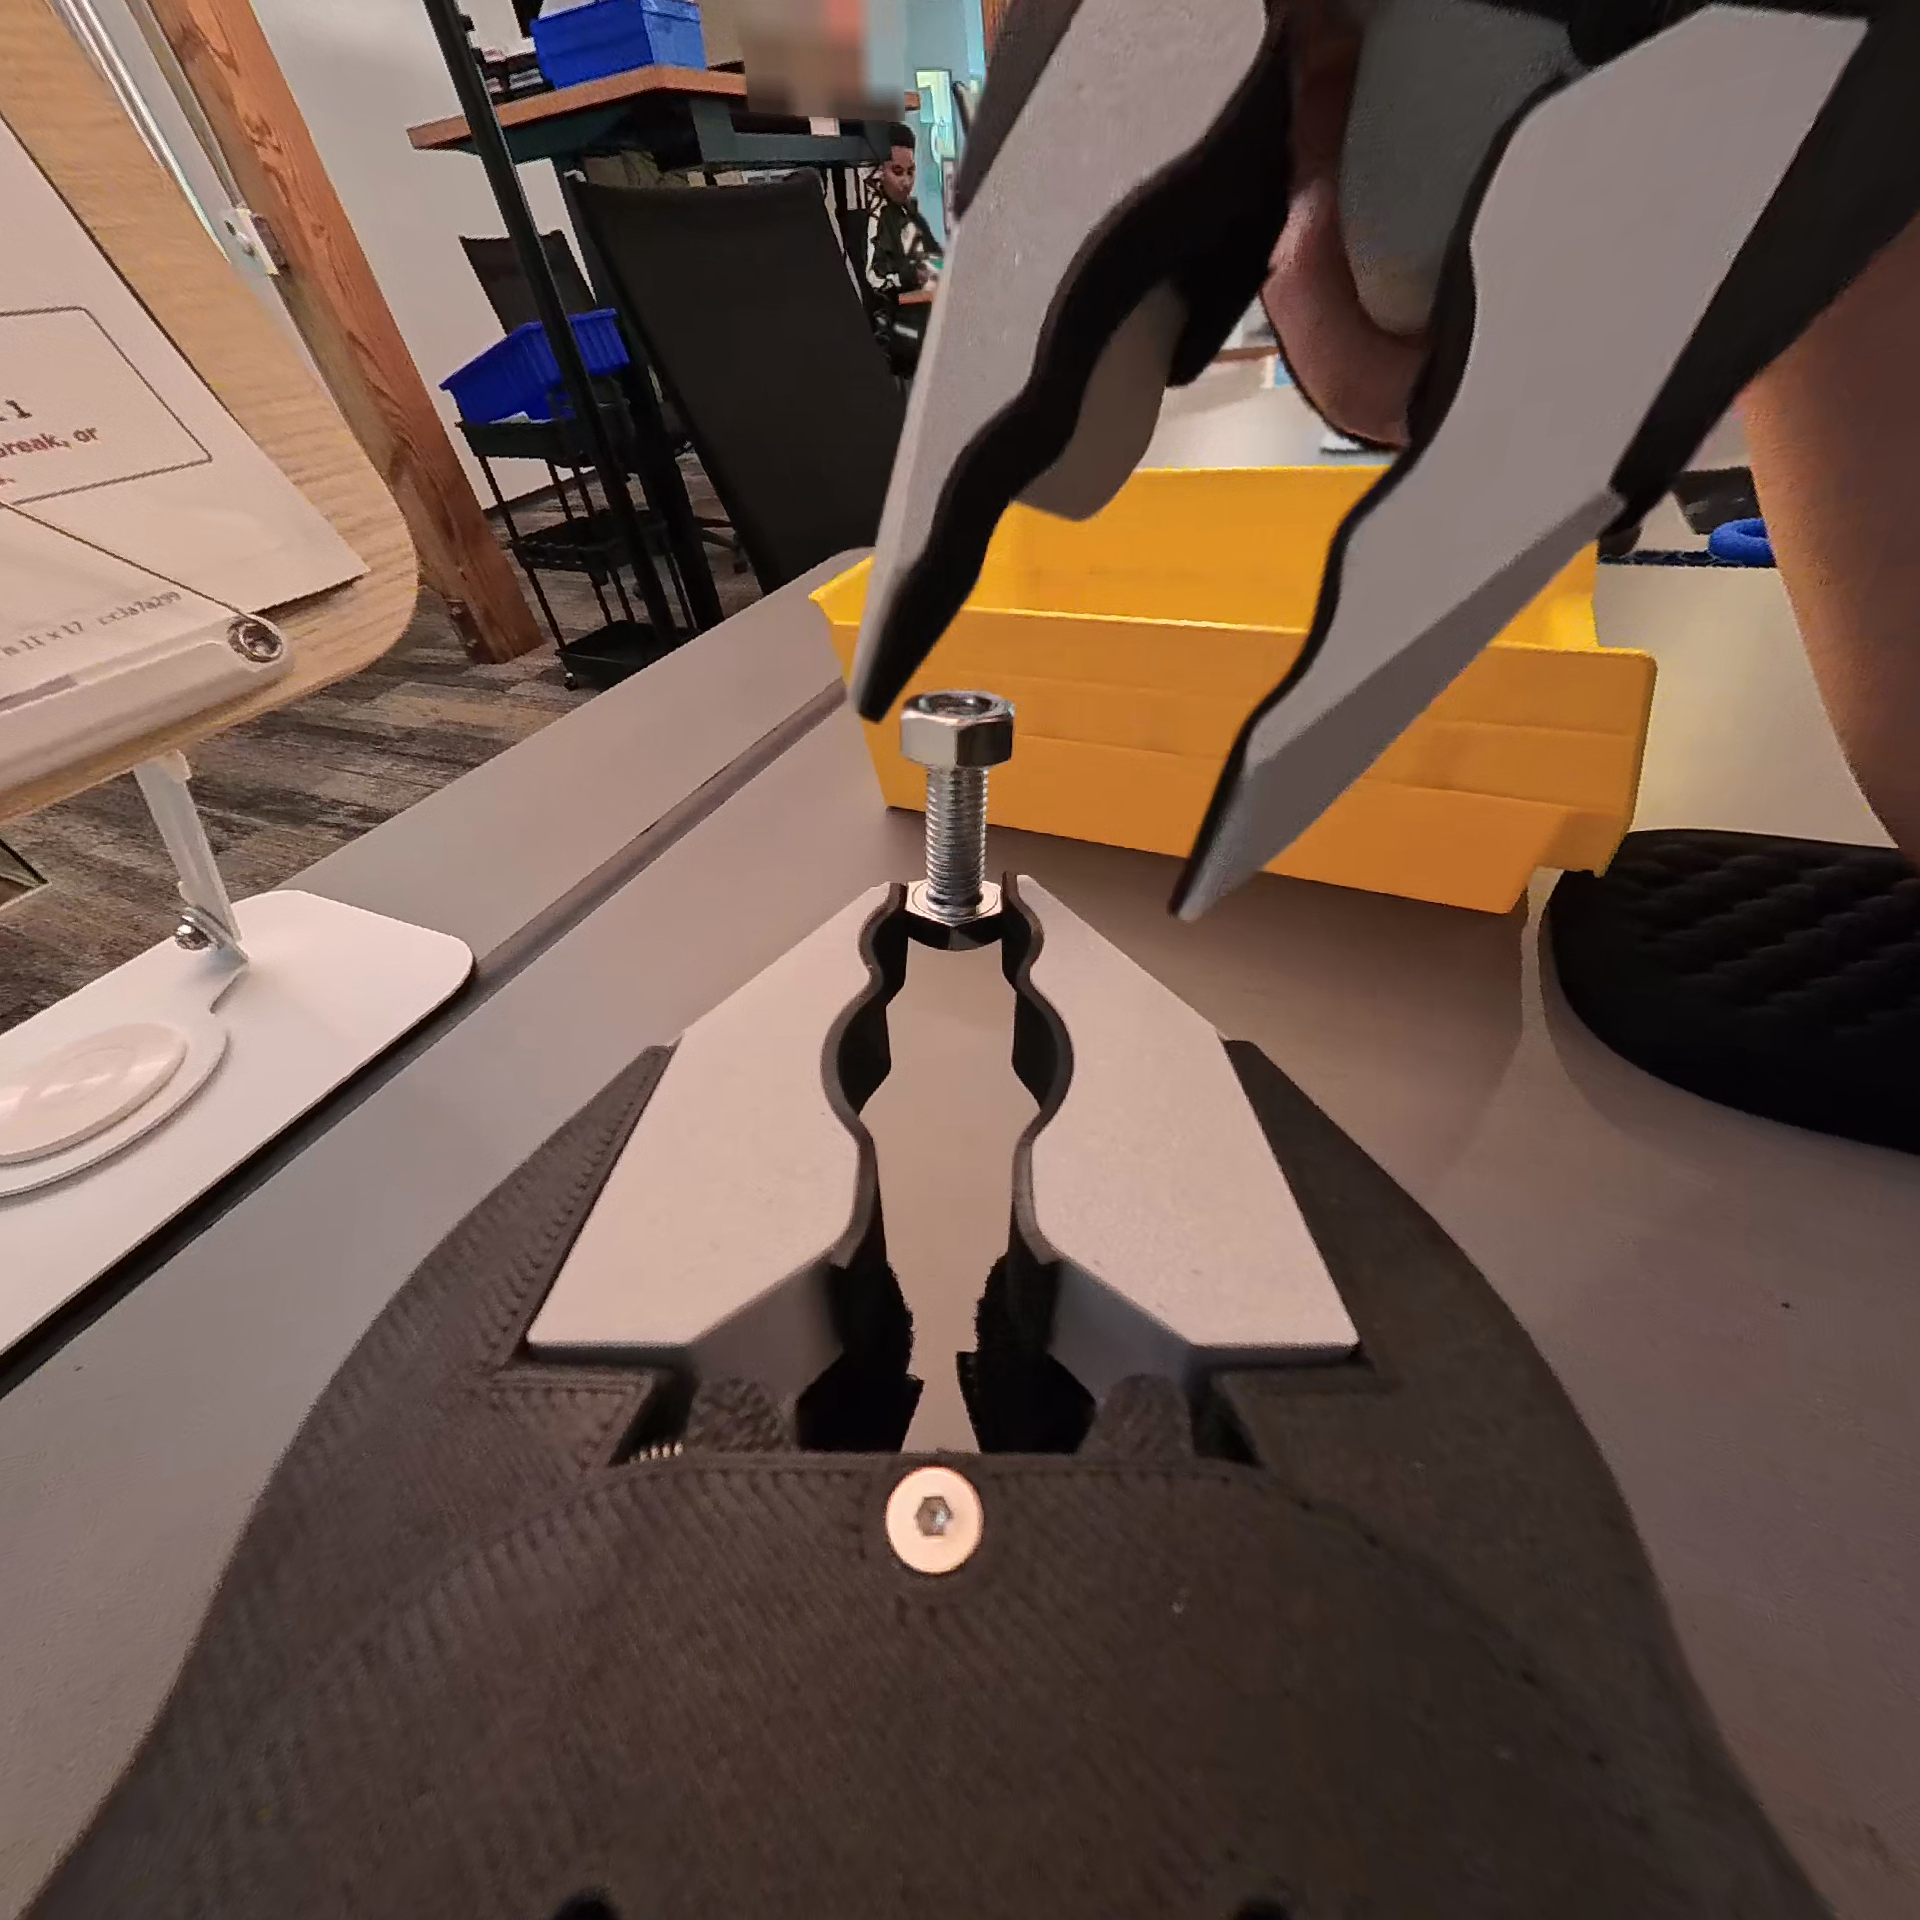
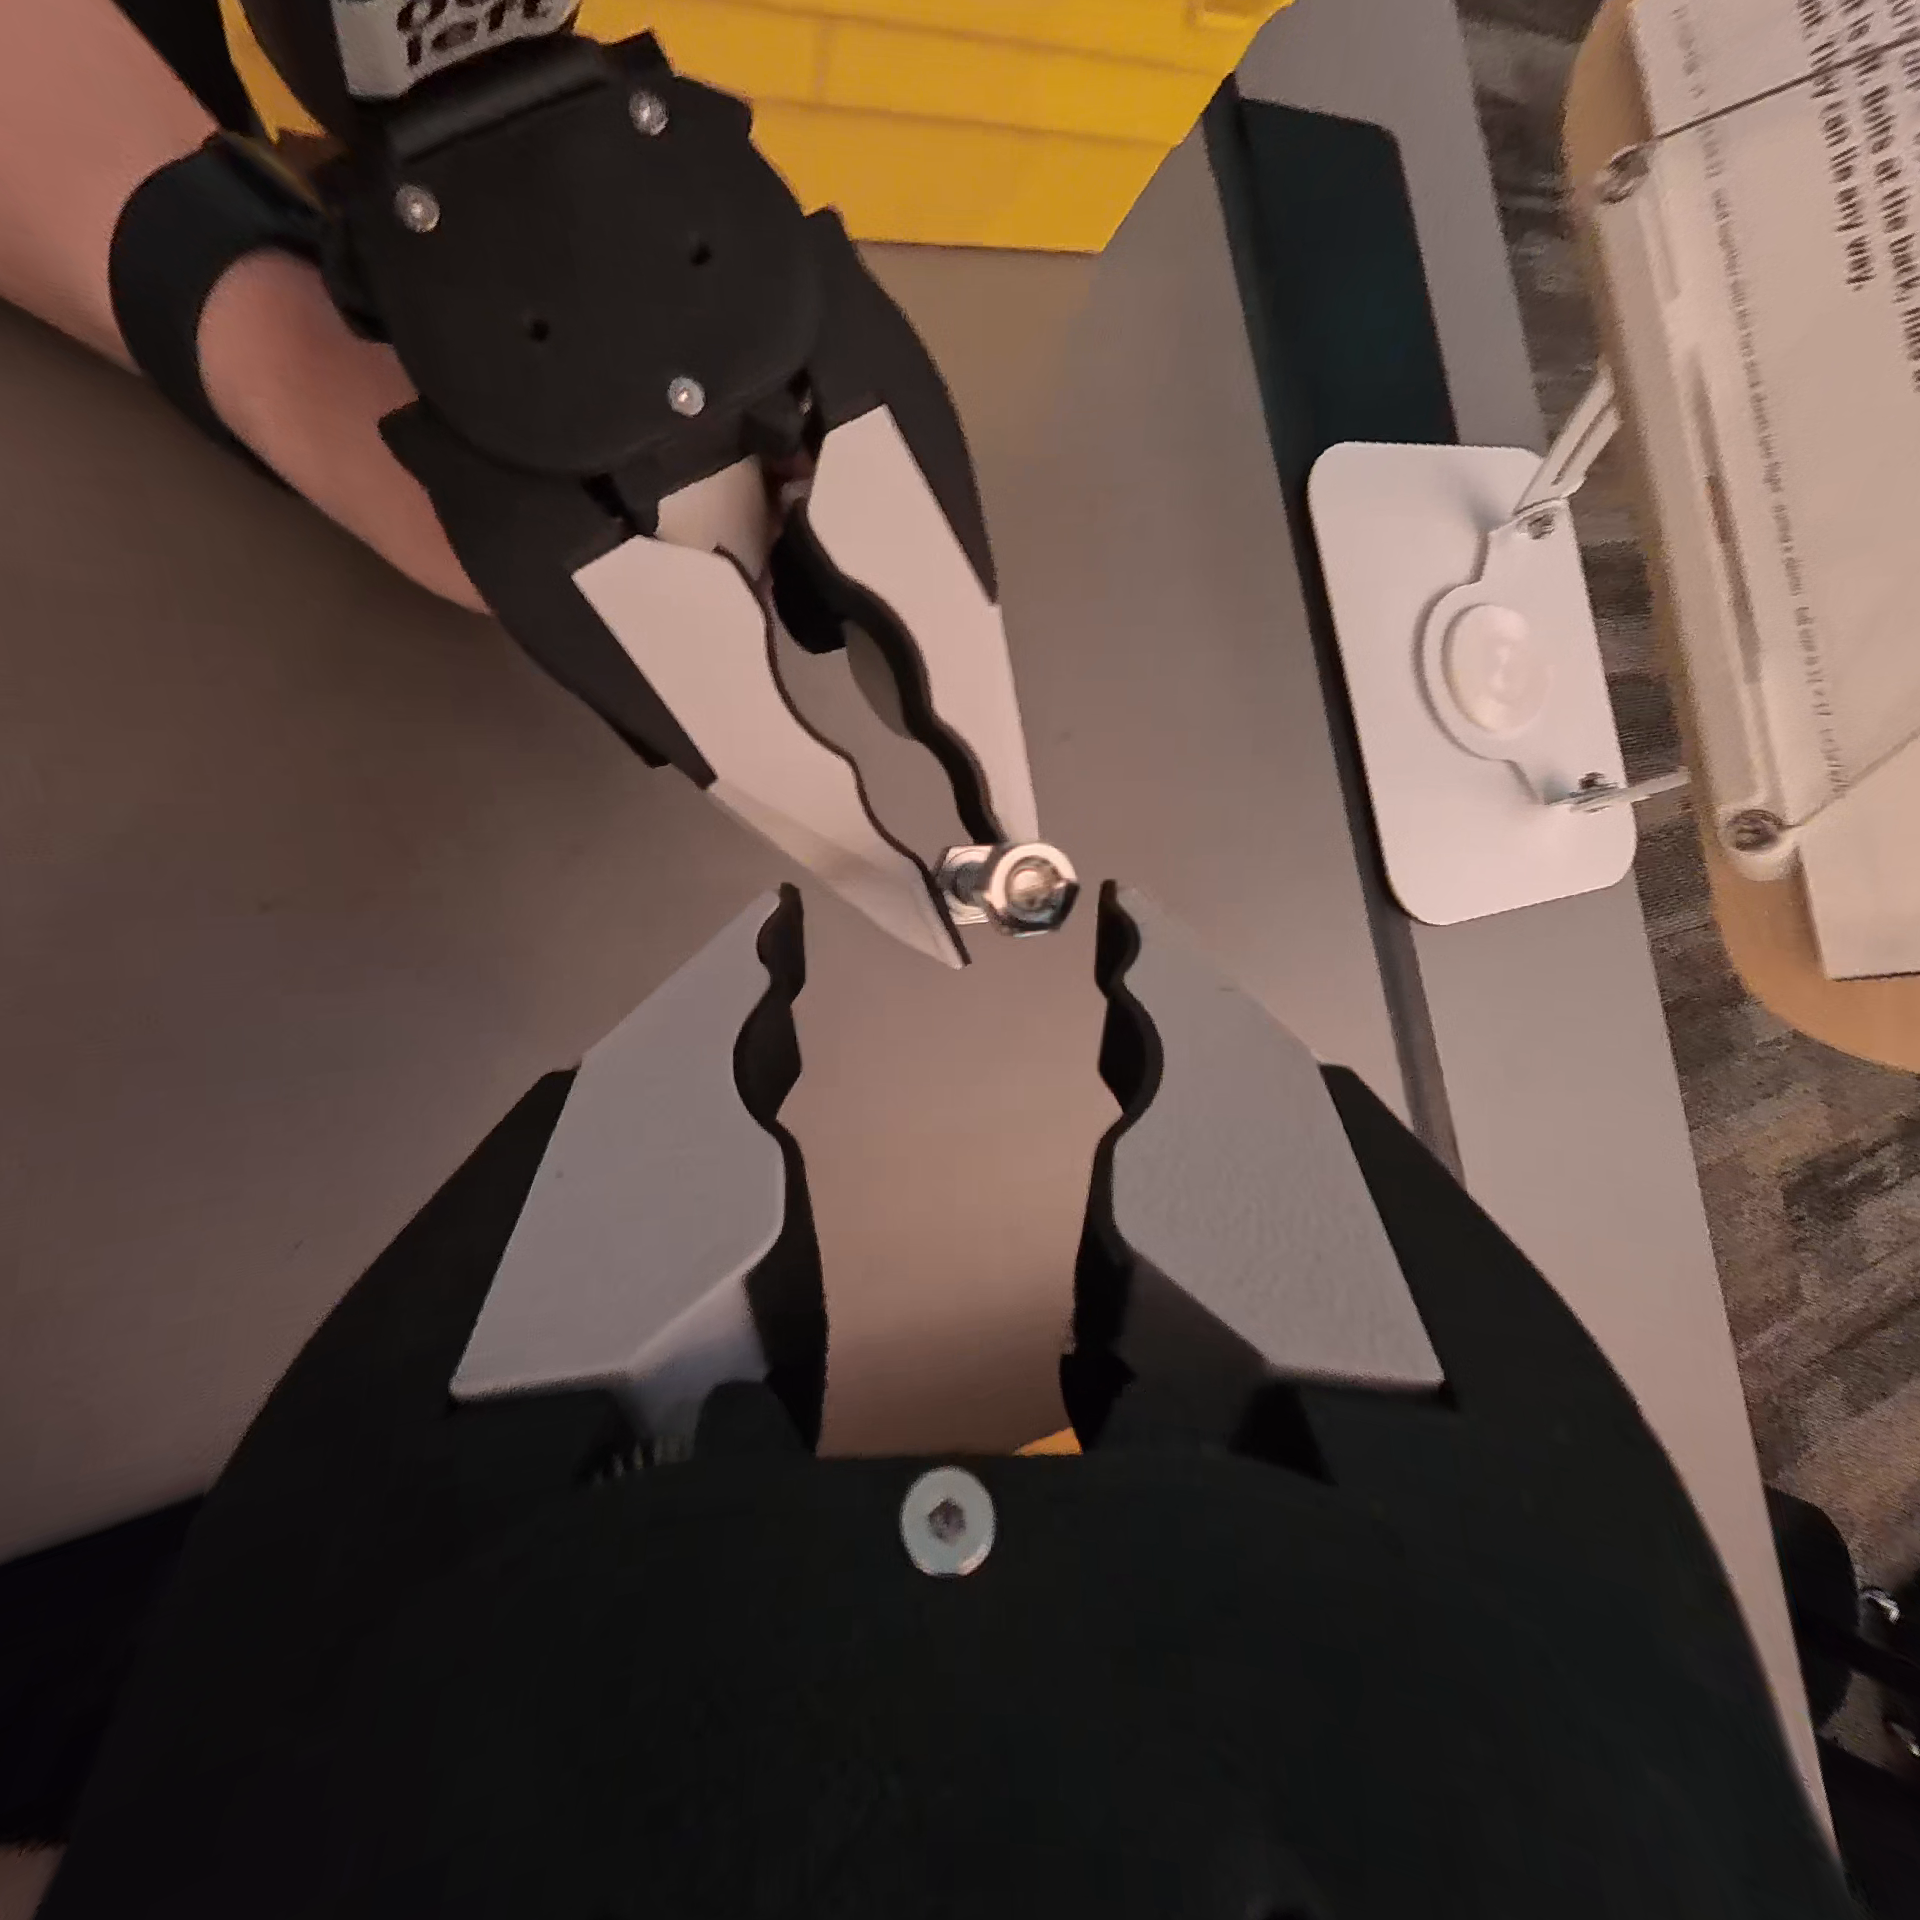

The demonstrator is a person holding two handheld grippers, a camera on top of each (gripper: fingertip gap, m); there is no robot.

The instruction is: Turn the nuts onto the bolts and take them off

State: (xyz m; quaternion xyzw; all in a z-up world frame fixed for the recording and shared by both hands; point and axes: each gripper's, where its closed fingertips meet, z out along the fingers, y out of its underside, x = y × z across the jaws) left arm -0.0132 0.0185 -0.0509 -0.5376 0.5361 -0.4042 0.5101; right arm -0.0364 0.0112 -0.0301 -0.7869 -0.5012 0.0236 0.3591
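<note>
1. Left wrist view: the left gripper [image 1: 951,914] clamps the bolt [image 1: 953,847] by its head, shank upright, likely steadying it for turning.
2. The nut [image 1: 956,727] sits at the bolt's top end.
3. The right gripper [image 1: 1023,805] hangs above the bolt, jaws spread and empty, angled down around the nut.
4. A yellow bin [image 1: 1299,665] lies behind the bolt.
</note>
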